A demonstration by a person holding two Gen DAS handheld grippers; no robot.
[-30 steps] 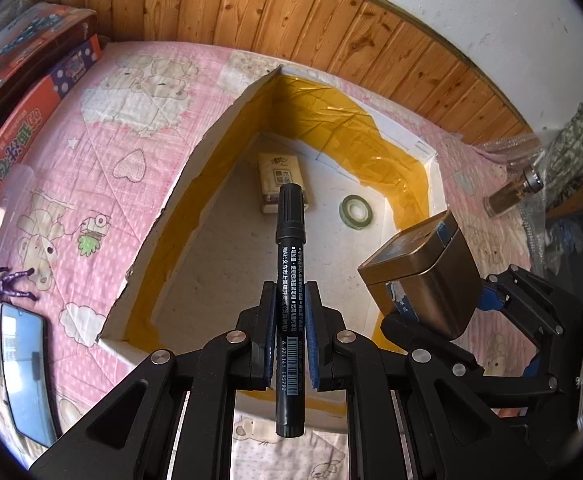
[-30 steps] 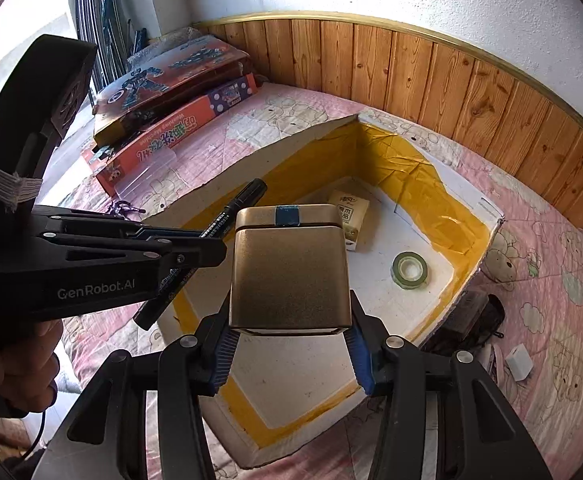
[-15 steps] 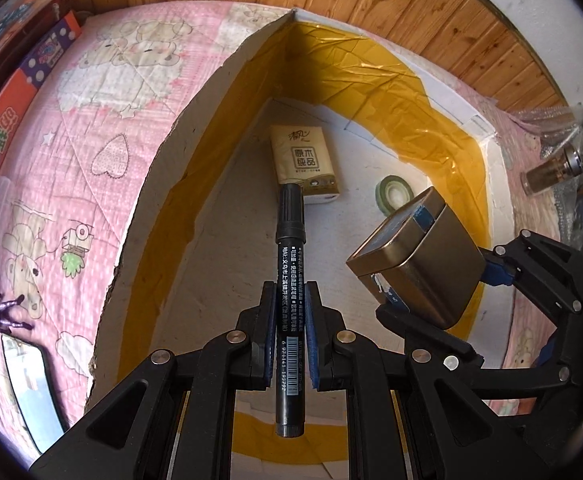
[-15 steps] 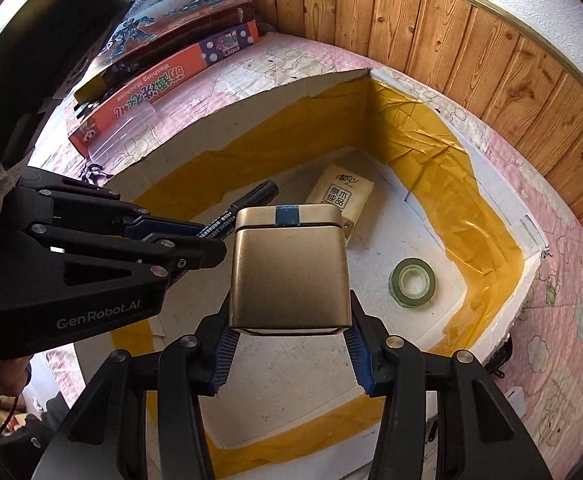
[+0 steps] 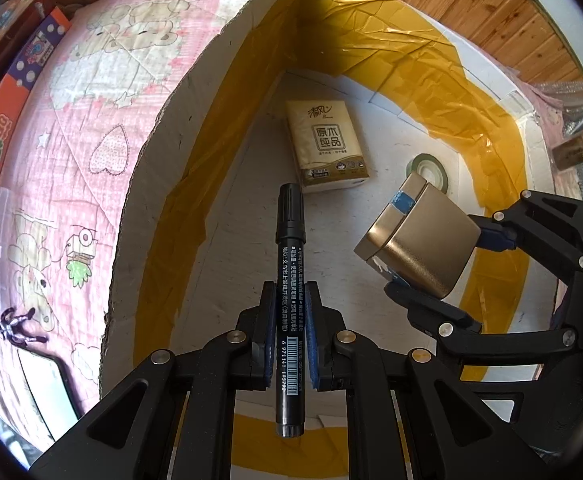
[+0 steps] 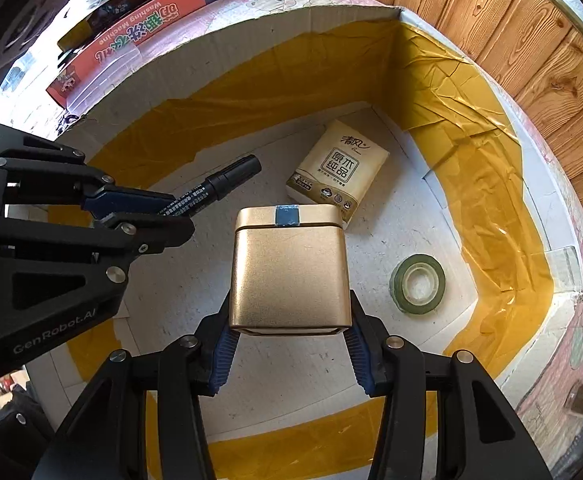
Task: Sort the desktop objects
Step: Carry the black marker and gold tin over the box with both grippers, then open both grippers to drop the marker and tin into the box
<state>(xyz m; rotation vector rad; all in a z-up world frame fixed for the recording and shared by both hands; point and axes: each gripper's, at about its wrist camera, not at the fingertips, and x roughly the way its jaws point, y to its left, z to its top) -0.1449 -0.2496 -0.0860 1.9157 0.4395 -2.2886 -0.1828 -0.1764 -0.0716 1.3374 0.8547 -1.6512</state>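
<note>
My left gripper (image 5: 290,312) is shut on a black marker (image 5: 290,240), cap forward, pointing down into a white foam box (image 5: 159,152) lined with yellow tape. My right gripper (image 6: 289,332) is shut on a gold tin (image 6: 289,272) with a blue tape strip on its lid, also hanging over the inside of the box. In the right wrist view the left gripper (image 6: 131,212) and marker (image 6: 227,180) sit at the left. In the left wrist view the tin (image 5: 419,244) and the right gripper (image 5: 431,264) are at the right. A tissue pack (image 6: 337,170) and a green tape roll (image 6: 417,284) lie on the box floor.
The box rests on a pink quilted cloth (image 5: 91,120). Toy boxes (image 6: 163,28) lie beyond its far left wall. A small purple figure (image 5: 17,322) and a phone (image 5: 47,384) lie left of the box, a glass bottle (image 5: 575,148) to its right. Wood panelling (image 6: 511,28) backs the scene.
Both grippers have come down and forward over the box, tilting to point more steeply at its floor. The marker and tin stay gripped.
</note>
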